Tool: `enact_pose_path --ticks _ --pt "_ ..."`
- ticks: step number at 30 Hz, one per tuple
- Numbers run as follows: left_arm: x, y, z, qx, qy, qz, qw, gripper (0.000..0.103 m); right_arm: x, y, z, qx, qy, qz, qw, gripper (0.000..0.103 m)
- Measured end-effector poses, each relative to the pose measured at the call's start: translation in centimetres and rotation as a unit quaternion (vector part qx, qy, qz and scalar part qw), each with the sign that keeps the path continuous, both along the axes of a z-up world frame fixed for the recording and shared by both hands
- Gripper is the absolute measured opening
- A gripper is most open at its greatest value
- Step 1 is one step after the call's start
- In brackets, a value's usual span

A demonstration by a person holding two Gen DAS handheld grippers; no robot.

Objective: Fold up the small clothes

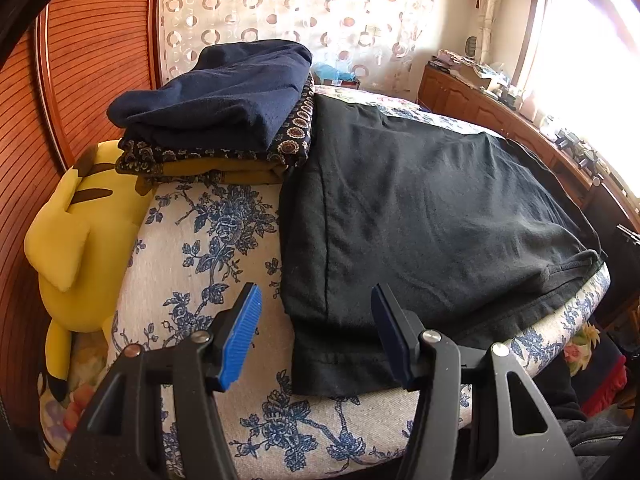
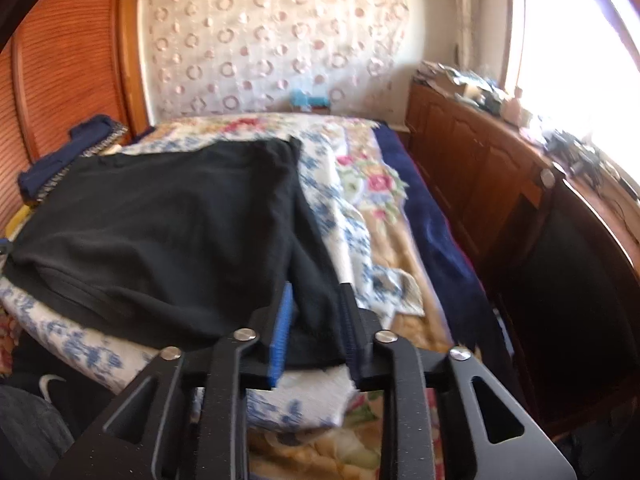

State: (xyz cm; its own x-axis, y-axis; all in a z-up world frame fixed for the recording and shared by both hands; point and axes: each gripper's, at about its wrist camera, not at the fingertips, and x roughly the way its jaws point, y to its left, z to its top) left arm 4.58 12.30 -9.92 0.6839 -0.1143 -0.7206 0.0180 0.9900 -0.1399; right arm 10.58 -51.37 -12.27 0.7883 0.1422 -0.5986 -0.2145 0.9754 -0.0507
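Observation:
A black garment (image 1: 420,208) lies spread on a white cushion with blue flowers (image 1: 208,240). My left gripper (image 1: 316,300) is open, its blue pads on either side of the garment's near left corner, just above it. In the right wrist view the same black garment (image 2: 168,232) lies across the cushion, and my right gripper (image 2: 316,296) has its jaws narrowed around the garment's near right corner, with cloth between the pads. A stack of folded clothes (image 1: 224,104), dark blue on top, stands at the cushion's far left.
A yellow plush toy (image 1: 76,240) lies left of the cushion against the wooden headboard (image 1: 80,60). A floral bedspread (image 2: 380,184) covers the bed. A wooden cabinet (image 2: 480,168) with clutter runs along the right under a bright window.

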Motion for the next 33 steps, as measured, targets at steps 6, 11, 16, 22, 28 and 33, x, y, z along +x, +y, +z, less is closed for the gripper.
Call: enact_pose_path --ticks 6,11,16,22,28,33 --pt "0.0 0.1 -0.3 0.000 0.004 0.000 1.0000 0.056 0.6 3.5 0.3 0.026 -0.004 0.043 0.999 0.048" --pt "-0.2 0.2 -0.6 -0.001 0.008 0.003 1.0000 0.056 1.6 7.1 -0.7 0.048 0.010 0.093 0.994 0.049" --pt "-0.3 0.2 -0.8 -0.001 0.012 0.005 0.9999 0.056 2.3 10.8 -1.8 0.046 0.027 0.135 0.989 0.049" --pt "-0.2 0.1 -1.3 -0.002 0.014 0.006 0.9999 0.056 2.8 14.4 -3.1 0.026 0.042 0.172 0.984 0.052" --pt "-0.1 0.1 -1.2 -0.002 0.013 0.007 0.9999 0.056 2.9 15.7 -4.6 0.013 0.060 0.172 0.983 0.053" --pt "-0.1 -0.1 -1.4 0.000 0.004 0.013 0.9999 0.056 2.1 15.9 -5.4 0.000 0.051 0.175 0.983 0.060"
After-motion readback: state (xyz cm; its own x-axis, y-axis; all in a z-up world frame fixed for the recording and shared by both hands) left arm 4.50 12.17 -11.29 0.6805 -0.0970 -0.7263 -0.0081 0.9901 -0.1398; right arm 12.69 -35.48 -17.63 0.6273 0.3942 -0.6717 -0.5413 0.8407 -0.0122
